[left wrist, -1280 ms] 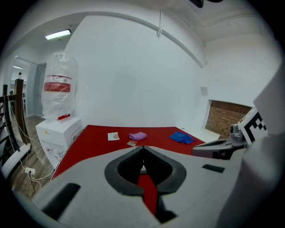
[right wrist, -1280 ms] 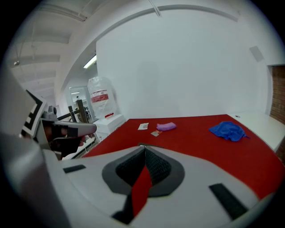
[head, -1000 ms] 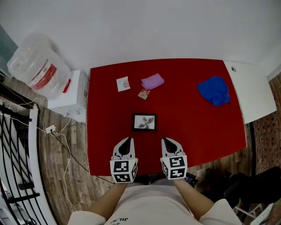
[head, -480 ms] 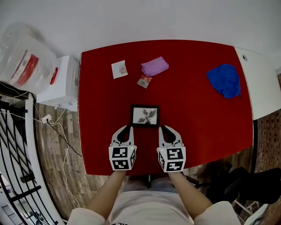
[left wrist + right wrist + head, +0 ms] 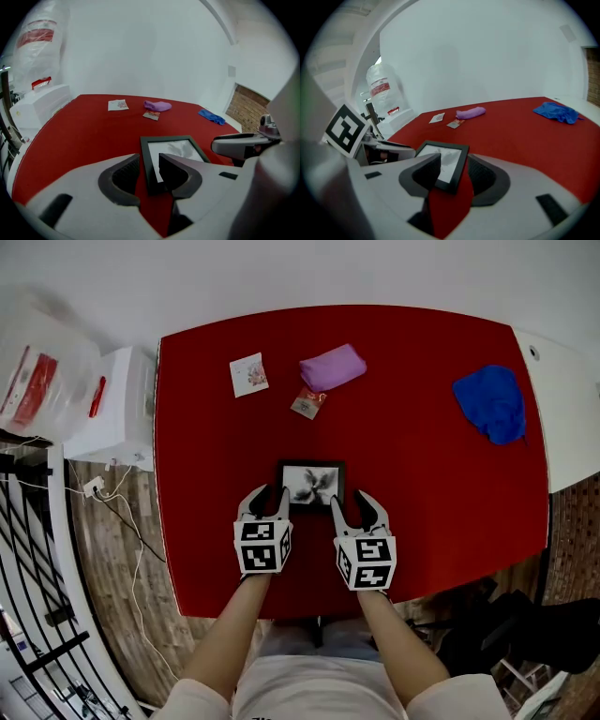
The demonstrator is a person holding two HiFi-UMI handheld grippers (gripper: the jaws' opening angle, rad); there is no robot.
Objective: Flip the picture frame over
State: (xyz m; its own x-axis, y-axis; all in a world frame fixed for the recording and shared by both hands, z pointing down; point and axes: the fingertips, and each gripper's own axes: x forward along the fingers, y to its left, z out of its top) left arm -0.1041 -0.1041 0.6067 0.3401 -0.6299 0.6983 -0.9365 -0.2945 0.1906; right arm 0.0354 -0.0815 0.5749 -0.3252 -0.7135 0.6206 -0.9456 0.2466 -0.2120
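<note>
Left gripper (image 5: 149,161): jaws, just opened, are being held spread astride the near-left corner.
Picture frame (image 5: 312,486): is being left flat, picture up, on the red table (image 5: 431,456).
Right gripper (image 5: 452,164): just opened too; the near-right corner is being straddled, unpinched.
Risk: the frame is likely being shoved away or dropped if pinched shallowly.

Small black picture frame (image 5: 311,486), pale print of grey leaves facing up. Lies flat on red table (image 5: 431,484), centre, toward near edge.
</note>
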